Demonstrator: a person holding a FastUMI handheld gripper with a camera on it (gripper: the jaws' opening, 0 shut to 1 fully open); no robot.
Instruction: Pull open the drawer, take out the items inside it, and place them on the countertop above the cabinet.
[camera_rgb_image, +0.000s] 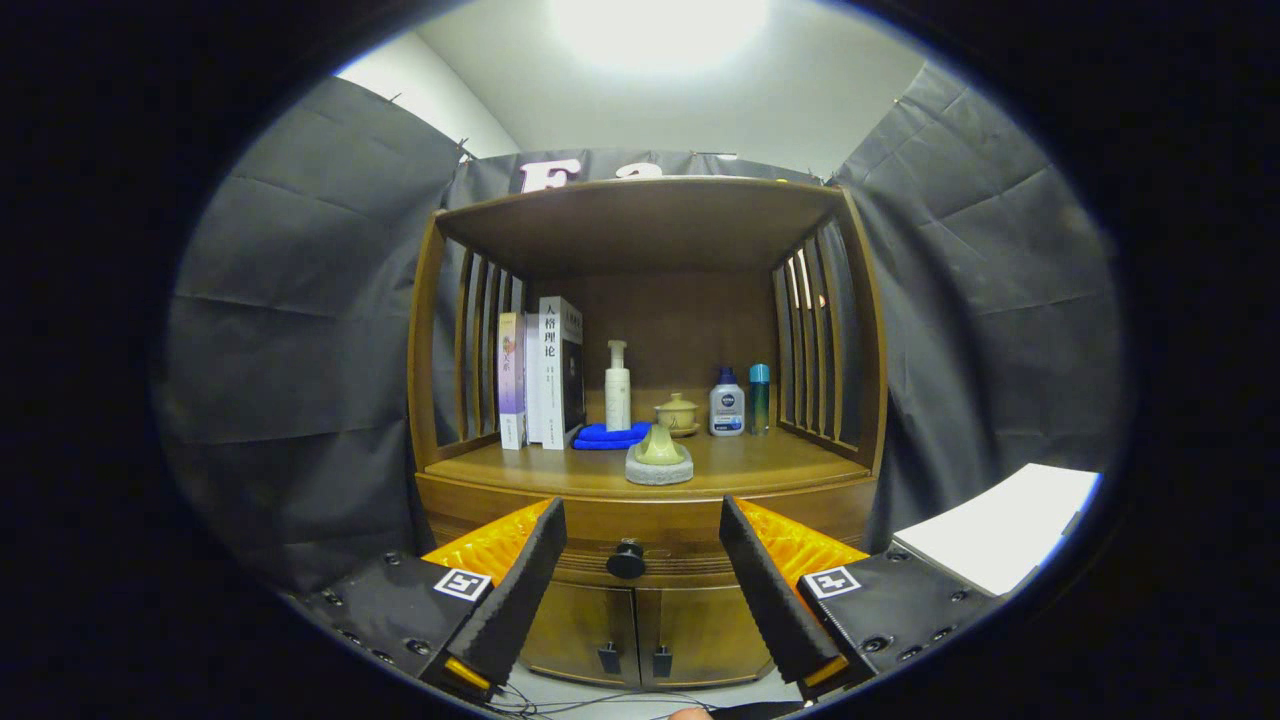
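Drawer (640, 528) sits shut under the countertop (740, 462), its dark knob (626, 560) centred between and beyond the wide-spread, empty fingers of the gripper (636, 585), so an off-line approach could bump the front instead of catching it.

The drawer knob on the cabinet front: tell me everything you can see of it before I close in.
The small round black drawer knob sits at the middle of the brown wooden drawer front, just under the countertop edge and above the two lower cabinet doors. It looks dark and smooth, sticking out from the wood. The drawer appears shut. The knob lies between the open claw fingers, somewhat ahead of them; nothing touches it.
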